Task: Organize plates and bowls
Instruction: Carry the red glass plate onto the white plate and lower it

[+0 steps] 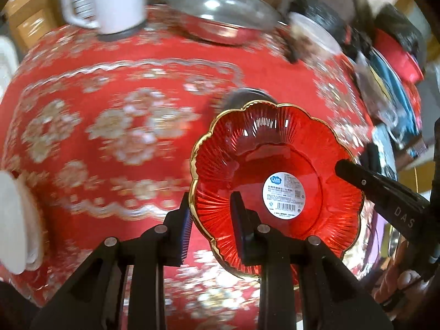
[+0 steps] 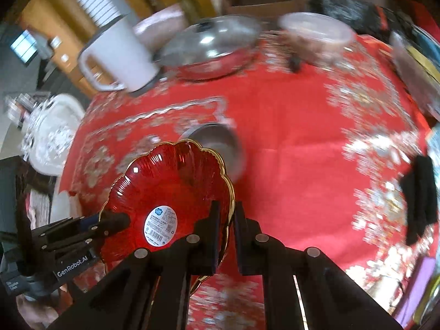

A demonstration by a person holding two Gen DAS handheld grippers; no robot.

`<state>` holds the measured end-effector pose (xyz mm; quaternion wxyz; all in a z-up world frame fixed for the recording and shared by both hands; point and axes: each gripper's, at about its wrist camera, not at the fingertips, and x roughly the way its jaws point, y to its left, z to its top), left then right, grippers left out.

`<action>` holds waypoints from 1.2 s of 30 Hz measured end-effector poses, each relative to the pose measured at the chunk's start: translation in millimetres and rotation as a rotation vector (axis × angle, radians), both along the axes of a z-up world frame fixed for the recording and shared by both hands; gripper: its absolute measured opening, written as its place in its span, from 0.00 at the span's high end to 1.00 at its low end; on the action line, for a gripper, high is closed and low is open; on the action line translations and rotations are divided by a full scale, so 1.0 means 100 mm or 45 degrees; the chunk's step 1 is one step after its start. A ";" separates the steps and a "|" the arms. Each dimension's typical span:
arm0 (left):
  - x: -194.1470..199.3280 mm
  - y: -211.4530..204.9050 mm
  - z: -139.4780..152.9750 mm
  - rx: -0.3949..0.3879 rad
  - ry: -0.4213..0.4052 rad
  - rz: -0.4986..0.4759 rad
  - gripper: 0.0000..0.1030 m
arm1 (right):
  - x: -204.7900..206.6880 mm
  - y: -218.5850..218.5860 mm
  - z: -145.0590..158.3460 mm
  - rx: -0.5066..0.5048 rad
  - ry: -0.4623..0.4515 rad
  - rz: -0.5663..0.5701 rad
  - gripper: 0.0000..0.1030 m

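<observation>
Left wrist view: red plate [image 1: 277,181] held above the red tablecloth [image 1: 110,143].
Left gripper [image 1: 211,220] pinches its near rim; right gripper [image 2: 227,231] clamps the opposite rim. Small steel bowl [image 2: 220,143] lies just behind the plate.

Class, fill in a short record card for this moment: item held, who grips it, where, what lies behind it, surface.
Item held: red glass plate, scalloped gold rim, white label at centre
Left gripper: jaws astride the plate's near-left rim
Right gripper: jaws astride the plate's right rim
Behind plate: small metal bowl, partly hidden
Surface: red patterned tablecloth
Far edge: white mug, lidded steel pan
</observation>
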<state>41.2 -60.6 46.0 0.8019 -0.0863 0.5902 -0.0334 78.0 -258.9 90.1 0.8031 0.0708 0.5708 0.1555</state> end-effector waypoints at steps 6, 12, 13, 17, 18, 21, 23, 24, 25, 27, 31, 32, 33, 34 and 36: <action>-0.17 0.82 0.12 0.032 -0.028 0.198 0.77 | 0.06 0.86 0.09 0.034 -0.030 0.190 0.91; -0.43 1.67 0.21 0.075 -0.051 0.401 0.77 | 0.04 1.86 0.15 0.079 -0.050 0.391 0.91; -0.50 1.82 0.23 0.086 -0.054 0.439 0.77 | 0.02 2.04 0.16 0.088 -0.052 0.425 0.91; -0.72 2.29 0.27 0.141 -0.063 0.551 0.77 | -0.10 2.65 0.14 0.110 -0.050 0.545 0.90; -0.78 2.41 0.27 0.153 -0.063 0.579 0.77 | -0.14 2.80 0.13 0.111 -0.046 0.573 0.90; -0.92 2.68 0.22 0.187 -0.050 0.645 0.77 | -0.23 3.16 0.04 0.110 -0.032 0.642 0.90; -0.99 2.82 0.17 0.213 -0.040 0.673 0.77 | -0.29 3.33 -0.04 0.106 -0.019 0.673 0.90; -1.04 2.88 0.14 0.224 -0.033 0.687 0.77 | -0.31 3.42 -0.09 0.105 -0.006 0.688 0.90; -1.06 2.93 0.11 0.228 -0.026 0.699 0.77 | -0.33 3.49 -0.14 0.103 0.007 0.699 0.90; -1.12 3.01 0.04 0.231 -0.010 0.716 0.77 | -0.37 3.63 -0.21 0.093 0.026 0.715 0.90; -1.21 3.07 -0.08 0.233 0.014 0.733 0.76 | -0.44 3.73 -0.33 0.064 0.048 0.743 0.89; -1.22 3.08 -0.10 0.231 0.018 0.735 0.76 | -0.46 3.72 -0.35 0.055 0.053 0.751 0.88; -1.23 3.09 -0.11 0.229 0.020 0.736 0.76 | -0.49 3.73 -0.36 0.047 0.054 0.757 0.87; -1.24 3.09 -0.13 0.229 0.020 0.734 0.76 | -0.50 3.72 -0.36 0.042 0.055 0.760 0.86; -1.26 3.08 -0.15 0.230 0.013 0.726 0.76 | -0.53 3.72 -0.37 0.023 0.049 0.769 0.85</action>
